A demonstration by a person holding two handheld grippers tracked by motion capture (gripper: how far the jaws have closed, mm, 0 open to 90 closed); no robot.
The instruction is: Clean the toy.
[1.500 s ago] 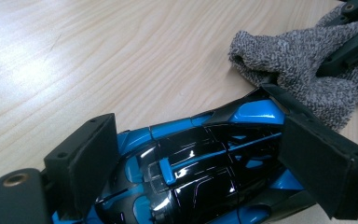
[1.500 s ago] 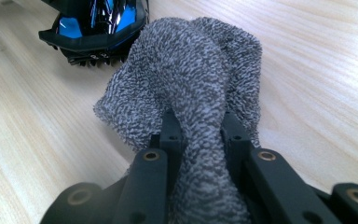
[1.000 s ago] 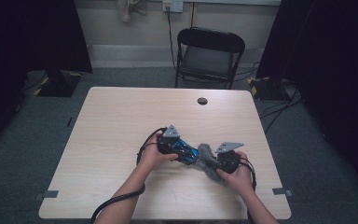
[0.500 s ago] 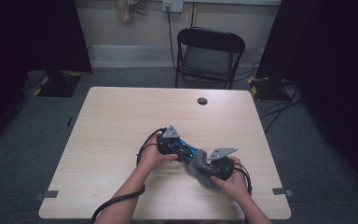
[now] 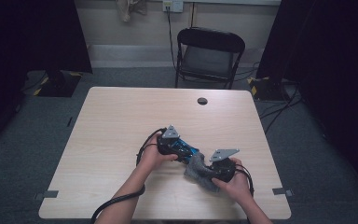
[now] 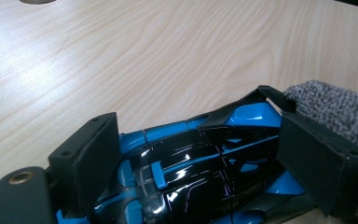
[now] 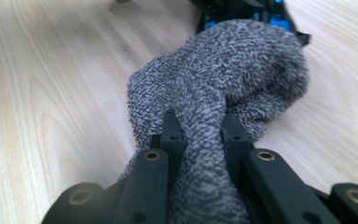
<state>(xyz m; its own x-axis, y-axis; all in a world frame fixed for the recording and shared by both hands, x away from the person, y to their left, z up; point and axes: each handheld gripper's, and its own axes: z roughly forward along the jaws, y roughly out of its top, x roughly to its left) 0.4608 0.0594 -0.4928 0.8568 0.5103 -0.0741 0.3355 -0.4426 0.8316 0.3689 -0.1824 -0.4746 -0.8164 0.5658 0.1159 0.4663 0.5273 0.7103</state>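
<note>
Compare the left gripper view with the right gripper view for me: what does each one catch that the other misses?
Left gripper view: the jaws of the left gripper clamp the sides of the blue and black toy car, its glossy roof plain to see. Right gripper view: the right gripper pinches a fold of the grey cloth, bunched against the car's end. Both: cloth touching car, on the wooden table.

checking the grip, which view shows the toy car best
The left gripper view: the blue and black toy car lies large between the left tongs. The high view shows it small; the right gripper view shows a sliver behind the grey cloth.
</note>
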